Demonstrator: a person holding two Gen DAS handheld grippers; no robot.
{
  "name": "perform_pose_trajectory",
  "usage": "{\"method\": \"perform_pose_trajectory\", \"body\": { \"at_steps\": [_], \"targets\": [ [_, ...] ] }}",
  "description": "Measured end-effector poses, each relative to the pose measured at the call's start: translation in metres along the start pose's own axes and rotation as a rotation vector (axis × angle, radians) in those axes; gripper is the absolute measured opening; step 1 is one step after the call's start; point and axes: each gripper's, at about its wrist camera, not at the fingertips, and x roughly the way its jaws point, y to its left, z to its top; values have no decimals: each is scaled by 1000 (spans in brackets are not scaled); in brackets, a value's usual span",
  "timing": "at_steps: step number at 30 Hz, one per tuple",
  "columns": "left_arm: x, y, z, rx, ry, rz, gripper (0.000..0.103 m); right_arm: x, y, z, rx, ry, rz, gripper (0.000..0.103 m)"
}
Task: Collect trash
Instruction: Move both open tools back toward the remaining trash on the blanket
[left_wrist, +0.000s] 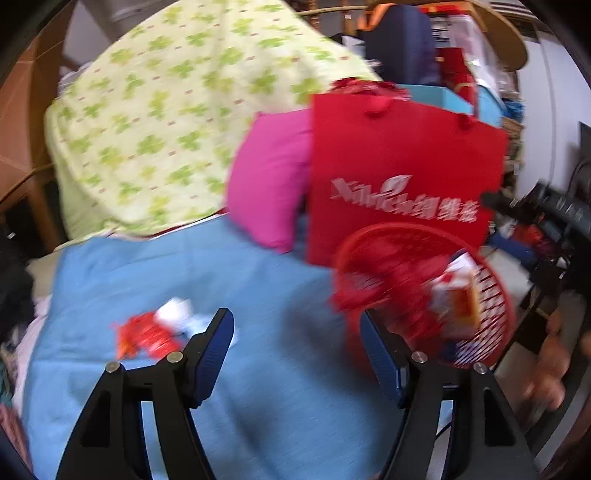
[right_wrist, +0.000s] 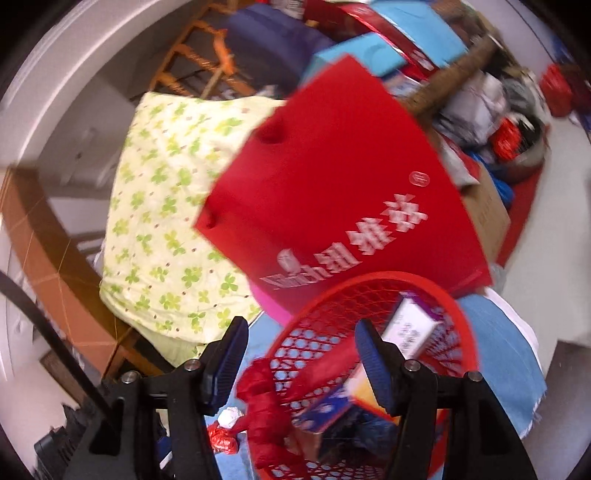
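Note:
A red mesh basket (left_wrist: 491, 295) lies on a blue cloth (left_wrist: 184, 273) and holds cartons (left_wrist: 458, 299) and red wrappers. In the right wrist view the basket (right_wrist: 461, 317) lies just ahead, with a white carton (right_wrist: 410, 325), a blue and orange box (right_wrist: 332, 406) and a red wrapper (right_wrist: 266, 402) spilling over its rim. Crumpled red and white trash (left_wrist: 155, 328) lies on the cloth left of my left gripper (left_wrist: 295, 350), which is open and empty. My right gripper (right_wrist: 299, 350) is open and empty over the basket's rim. Small red and white scraps (right_wrist: 225, 428) lie below it.
A red paper bag (left_wrist: 399, 177) with white lettering stands behind the basket; it also shows in the right wrist view (right_wrist: 332, 192). A pink cushion (left_wrist: 269, 177) and a green clover quilt (left_wrist: 166, 122) lie behind. Cluttered boxes (right_wrist: 480, 206) are at the right.

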Motion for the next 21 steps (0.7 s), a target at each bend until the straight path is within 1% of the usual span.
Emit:
{"method": "perform_pose_trajectory", "body": {
  "at_steps": [4,6,11,14,17,19,21],
  "targets": [
    [-9,44,-29,-56,29,94,72,0,35,-13,-112,-16,83,64],
    [-12,69,-43,-94,53,141,72,2,57,-25,-167,-14,147,64],
    [-22,115,-71,-155,76,248,72,5,96,-51,-259,5,271,64],
    [-25,134,-84,-166,86,291,72,18,116,-71,-297,65,308,64],
    [-24,147,-95,-170,97,317,72,35,128,-89,-302,145,331,64],
    [-23,153,-102,-173,100,328,72,46,134,-99,-312,187,323,64],
    [-21,159,-108,-178,106,337,72,62,141,-113,-323,257,318,64]
  ]
}}
